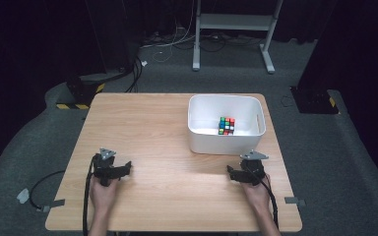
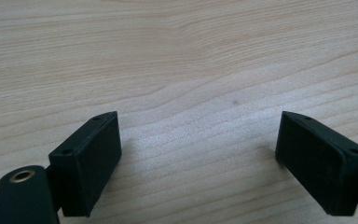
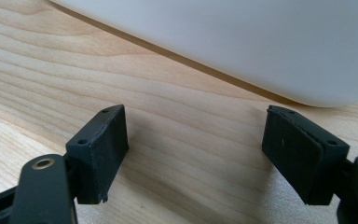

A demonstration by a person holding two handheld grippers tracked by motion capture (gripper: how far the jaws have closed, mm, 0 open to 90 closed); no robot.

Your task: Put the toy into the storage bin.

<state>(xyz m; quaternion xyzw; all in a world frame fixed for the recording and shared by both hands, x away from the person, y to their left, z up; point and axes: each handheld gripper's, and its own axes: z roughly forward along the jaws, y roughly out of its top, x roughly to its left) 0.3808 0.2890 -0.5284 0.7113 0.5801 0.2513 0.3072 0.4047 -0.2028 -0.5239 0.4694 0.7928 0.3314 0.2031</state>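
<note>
A multicoloured puzzle cube (image 1: 227,125) lies inside a white bin (image 1: 203,138) on the right half of the wooden table (image 1: 152,128). My left gripper (image 1: 127,167) rests low at the table's front left, held by a hand, its jaws pointing right. In the left gripper view that gripper (image 2: 198,154) stands open over bare wood with nothing between its jaws. My right gripper (image 1: 230,172) sits at the front right, just in front of the bin. In the right gripper view it (image 3: 193,149) is open and empty, with the white bin wall (image 3: 242,42) close ahead.
Cables trail from both grippers off the table's front edge. Beyond the table's far edge stand a white frame's legs (image 1: 196,44) and loose cables on grey carpet. Dark equipment bases sit at the left (image 1: 78,91) and right (image 1: 315,98).
</note>
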